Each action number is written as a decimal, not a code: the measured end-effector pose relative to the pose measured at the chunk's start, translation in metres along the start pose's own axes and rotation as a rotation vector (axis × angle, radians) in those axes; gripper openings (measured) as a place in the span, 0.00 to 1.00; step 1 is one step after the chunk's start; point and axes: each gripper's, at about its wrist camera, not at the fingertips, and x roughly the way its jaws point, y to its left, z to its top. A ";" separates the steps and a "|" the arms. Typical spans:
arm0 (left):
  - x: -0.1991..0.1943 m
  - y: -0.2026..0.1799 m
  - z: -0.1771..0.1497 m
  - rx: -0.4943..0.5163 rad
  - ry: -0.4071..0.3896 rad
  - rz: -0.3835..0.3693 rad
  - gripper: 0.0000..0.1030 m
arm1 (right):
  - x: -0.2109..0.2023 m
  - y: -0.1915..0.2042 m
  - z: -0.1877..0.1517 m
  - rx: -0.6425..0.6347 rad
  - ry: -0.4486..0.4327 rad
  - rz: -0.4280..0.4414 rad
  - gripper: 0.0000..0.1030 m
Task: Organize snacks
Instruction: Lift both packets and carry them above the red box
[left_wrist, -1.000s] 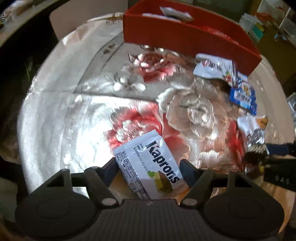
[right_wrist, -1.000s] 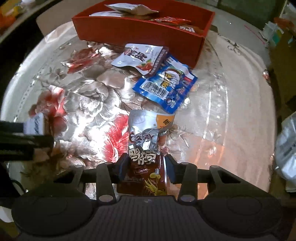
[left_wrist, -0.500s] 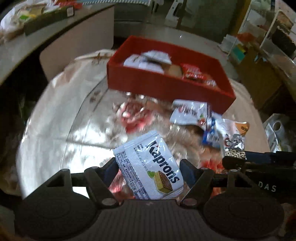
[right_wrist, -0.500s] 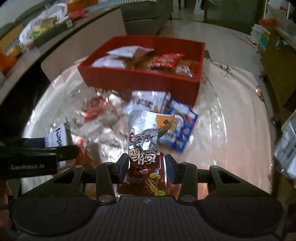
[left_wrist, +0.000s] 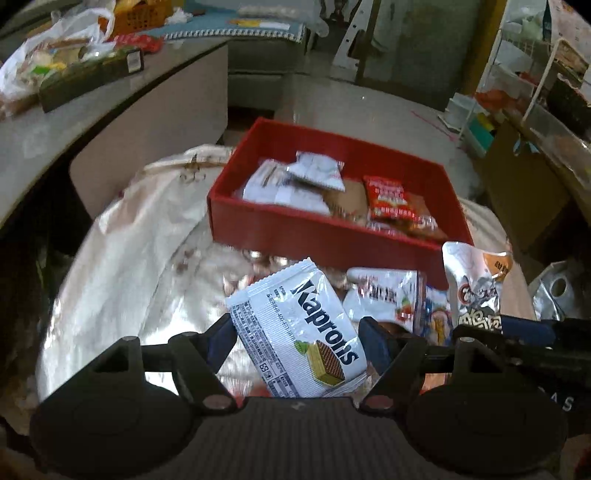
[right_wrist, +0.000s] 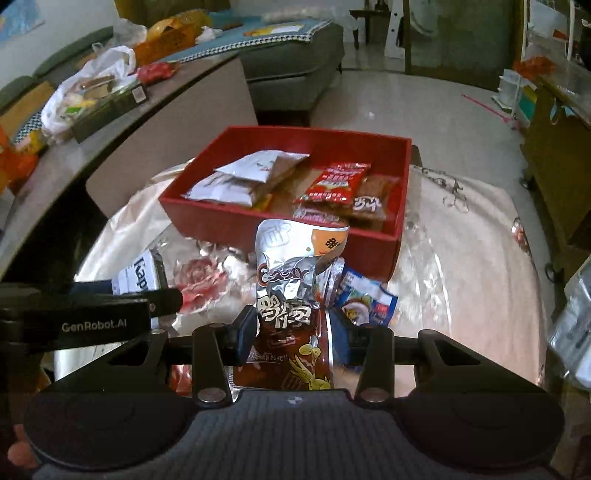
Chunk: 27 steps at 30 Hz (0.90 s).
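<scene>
My left gripper (left_wrist: 299, 334) is shut on a white Kaprons wafer packet (left_wrist: 295, 328), held in the air over the table. My right gripper (right_wrist: 293, 326) is shut on a silver and brown snack pouch (right_wrist: 291, 295), also lifted. Ahead of both stands the red box (left_wrist: 295, 229) (right_wrist: 369, 251) with several snack packets inside. A white and red packet (left_wrist: 384, 295) and a blue packet (right_wrist: 365, 301) lie on the table in front of the box. The right gripper with its pouch (left_wrist: 476, 295) shows at the right of the left wrist view; the left gripper with the Kaprons packet (right_wrist: 138, 278) shows at the left of the right wrist view.
The round table wears a shiny floral cloth (left_wrist: 122, 258). A long counter (right_wrist: 92, 147) with bags and a dark box runs at the left. A grey sofa (right_wrist: 295, 55) stands behind, shelving (left_wrist: 535, 92) at the right, and bare floor beyond the table.
Both grippers have risen off the table with their packets and tilted up. The red box's inside and the room beyond have come into view.
</scene>
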 end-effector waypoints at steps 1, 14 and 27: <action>0.000 -0.001 0.003 0.004 -0.006 -0.001 0.64 | 0.001 0.000 0.002 0.000 -0.003 -0.003 0.49; 0.012 -0.010 0.041 0.029 -0.066 0.008 0.64 | 0.006 -0.007 0.036 0.030 -0.069 0.002 0.49; 0.025 -0.017 0.068 0.033 -0.109 0.024 0.64 | 0.017 -0.013 0.059 0.058 -0.106 -0.002 0.49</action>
